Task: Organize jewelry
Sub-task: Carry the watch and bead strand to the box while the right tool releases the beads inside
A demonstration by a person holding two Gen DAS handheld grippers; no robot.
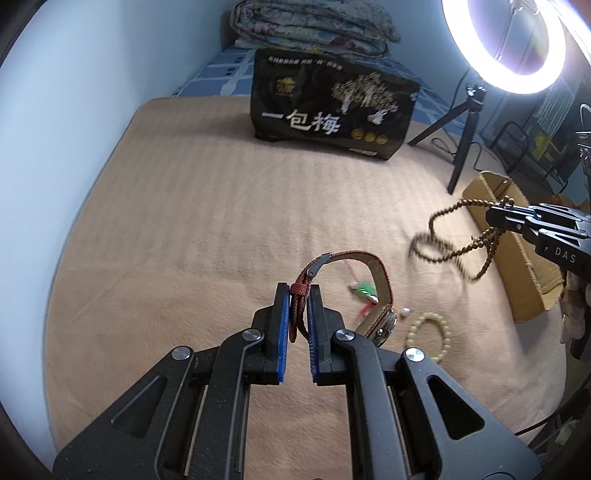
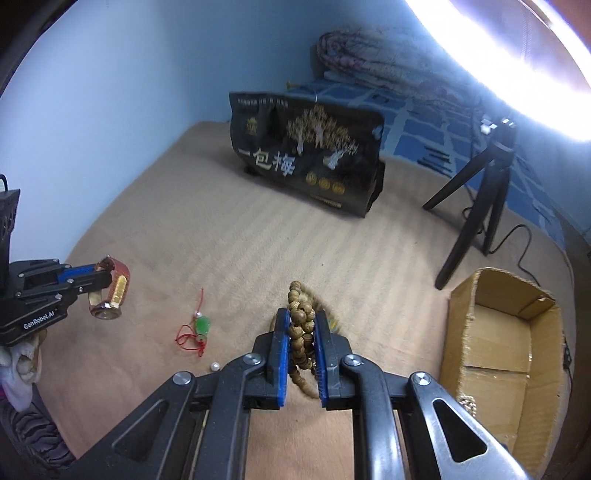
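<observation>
My left gripper is shut on the red strap of a wristwatch and holds it above the tan blanket; it also shows in the right wrist view. My right gripper is shut on a long brown wooden bead string, which hangs and swings beside the open cardboard box; the beads also show in the left wrist view. A green pendant on red cord, a loose pearl and a cream bead bracelet lie on the blanket.
A black snack bag stands at the back of the bed. A ring light on a black tripod stands at the right, its cable behind the box. Folded quilts lie at the far end. A gold chain lies in the box.
</observation>
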